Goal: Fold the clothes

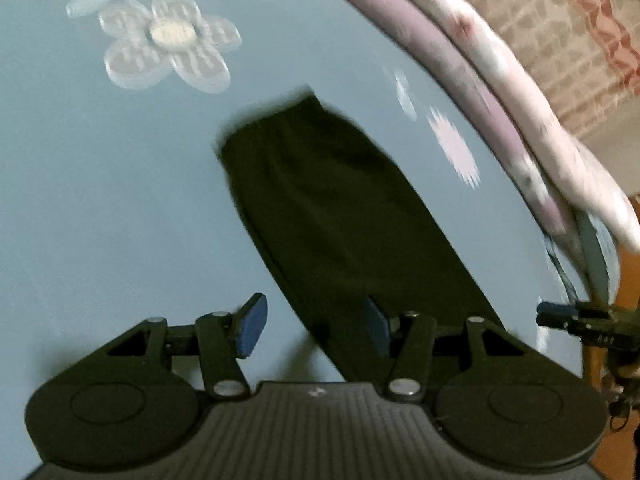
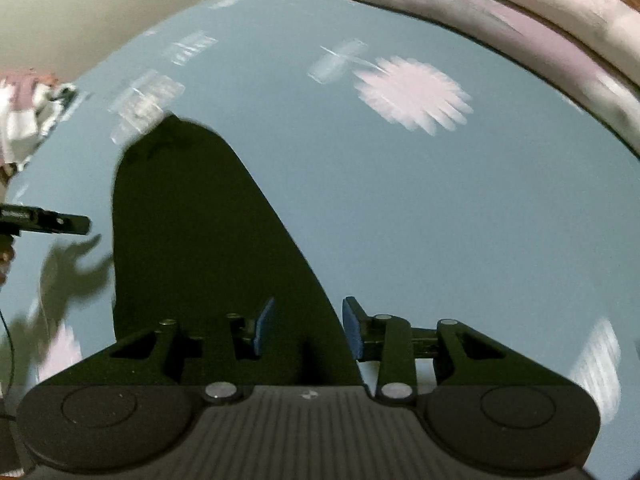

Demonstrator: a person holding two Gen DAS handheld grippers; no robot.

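Trousers (image 1: 340, 216), dark, lie flat on the blue bedsheet (image 1: 100, 200) mid-frame for folding; left tongs (image 1: 316, 328) and right tongs (image 2: 308, 328) both gape, clamping nothing.

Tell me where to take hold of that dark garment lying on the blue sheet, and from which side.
Grip the dark garment at the two corners of its far narrow end, one gripper per corner, coming down from above. It lies flat as a long strip on the blue sheet, so pinching that short edge would probably let it fold back toward the near end. Motion blur hides which part of the garment that end is.
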